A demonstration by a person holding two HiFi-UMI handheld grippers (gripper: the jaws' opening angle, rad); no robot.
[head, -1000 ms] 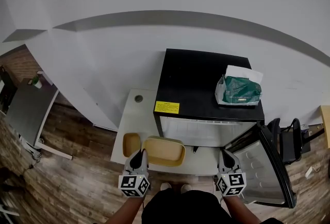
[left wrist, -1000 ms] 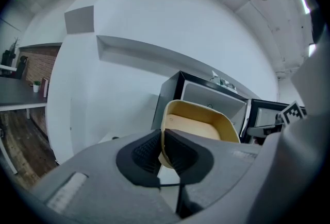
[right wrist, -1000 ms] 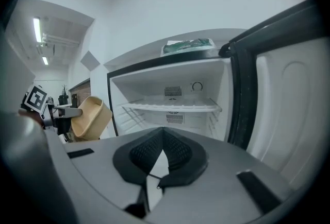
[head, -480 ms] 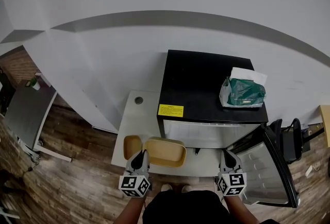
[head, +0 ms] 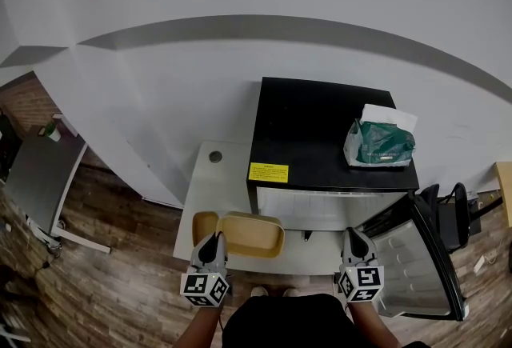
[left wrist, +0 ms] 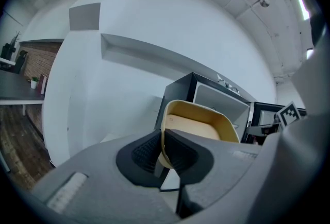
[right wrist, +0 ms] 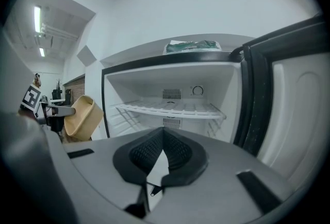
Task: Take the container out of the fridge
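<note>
A tan open container [head: 253, 234] hangs in front of the open black fridge [head: 332, 126], over the edge of the white table. My left gripper [head: 213, 246] is shut on its near left rim. In the left gripper view the pads [left wrist: 175, 148] clamp the thin wall of the container [left wrist: 198, 121]. My right gripper [head: 357, 243] is shut and holds nothing, low in front of the fridge opening. The right gripper [right wrist: 163, 134] faces the bare white interior with its wire shelf [right wrist: 172, 108]. At that view's left edge the container [right wrist: 82, 117] shows, tilted.
The fridge door [head: 416, 262] stands open to the right. A green packet [head: 381, 142] lies on the fridge top. A smaller tan dish [head: 203, 225] sits on the white table [head: 212, 178], left of the container. Black chair [head: 450, 214] at right, grey desk [head: 40, 174] far left.
The head view has drifted a little, so the fridge sits slightly further right. Both grippers and the held container stay almost where they were.
</note>
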